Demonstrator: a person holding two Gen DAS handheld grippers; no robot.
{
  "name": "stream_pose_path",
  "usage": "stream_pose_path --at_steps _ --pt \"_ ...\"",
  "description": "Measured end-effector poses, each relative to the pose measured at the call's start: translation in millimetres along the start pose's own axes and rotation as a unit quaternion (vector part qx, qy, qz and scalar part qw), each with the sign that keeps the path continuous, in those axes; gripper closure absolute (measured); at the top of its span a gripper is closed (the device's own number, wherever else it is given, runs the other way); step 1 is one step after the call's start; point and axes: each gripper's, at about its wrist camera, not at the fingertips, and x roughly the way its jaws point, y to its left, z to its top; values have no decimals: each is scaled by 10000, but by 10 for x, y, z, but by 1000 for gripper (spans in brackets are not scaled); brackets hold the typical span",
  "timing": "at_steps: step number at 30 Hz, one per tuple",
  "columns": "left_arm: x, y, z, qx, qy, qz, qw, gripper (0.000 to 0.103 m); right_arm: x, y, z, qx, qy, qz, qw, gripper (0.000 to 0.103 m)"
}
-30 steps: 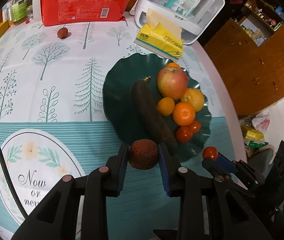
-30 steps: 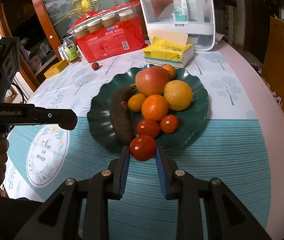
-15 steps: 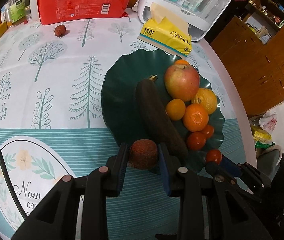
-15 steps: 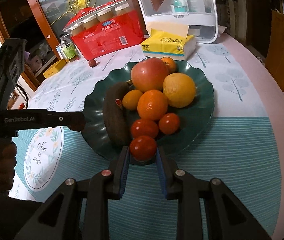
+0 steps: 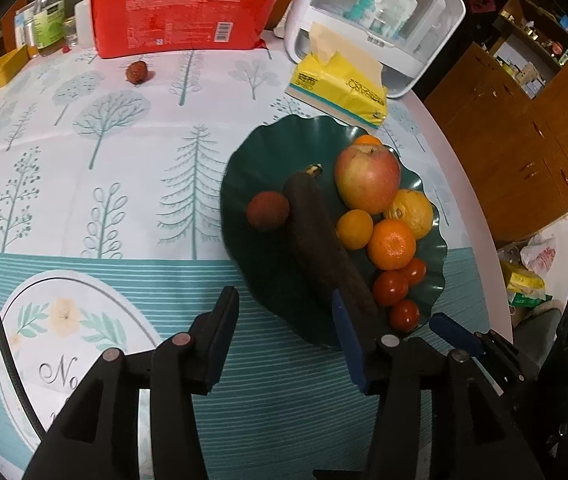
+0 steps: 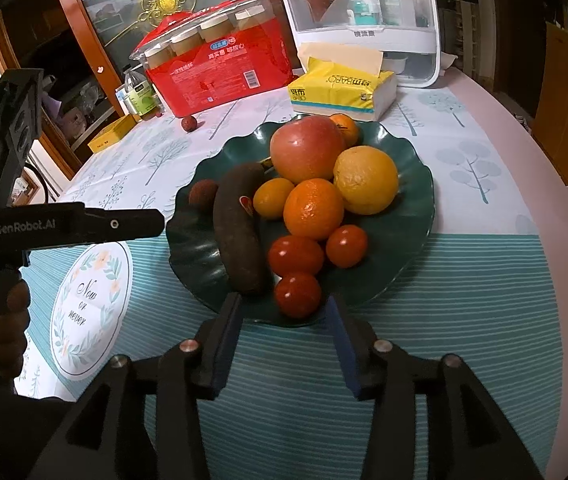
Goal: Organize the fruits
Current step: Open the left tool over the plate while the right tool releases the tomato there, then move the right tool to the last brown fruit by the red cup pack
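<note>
While both jaws were opening, lychee [image 5: 267, 211] lies beyond left hand-held gripper [image 5: 284, 312].

table [image 5: 84, 168]: tree-print cloth | on it: green plate [image 5: 252, 184], tissue pack [image 5: 339, 88], lychee [image 5: 137, 72]

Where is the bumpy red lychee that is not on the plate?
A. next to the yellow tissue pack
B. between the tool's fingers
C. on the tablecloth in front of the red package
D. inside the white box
C: the lychee sits alone on the tree-print tablecloth, just in front of the red package.
</note>
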Motion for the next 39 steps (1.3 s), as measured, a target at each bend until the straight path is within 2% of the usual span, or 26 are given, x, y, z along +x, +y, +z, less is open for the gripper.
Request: stream_pose_path --at_steps 3,6,9,16,20,28,39 --pt "-84 49 -18 -99 -45 115 9999 55 -39 43 7 -62 -6 -1 10000 57" --pt "-196 123 -61 -219 -125 157 9996 46 -75 102 10 -140 3 32 9999 54" --pt "-318 227 -116 -344 -210 218 9990 43 -85 157 15 -186 46 83 9998 53" --pt "-536 529 -179 -562 -157 506 9970 28 -47 316 99 -208 211 188 9994 50" --pt "-621 739 -163 -671 -103 698 9952 24 -7 456 236 -226 235 255 9991 47" --pt "-797 1236 44 -777 -94 1012 9918 21 122 810 587 -408 172 219 9988 45" --pt "-894 1859 544 -624 -263 1021 9925 19 603 1392 1198 -614 22 140 9980 43"
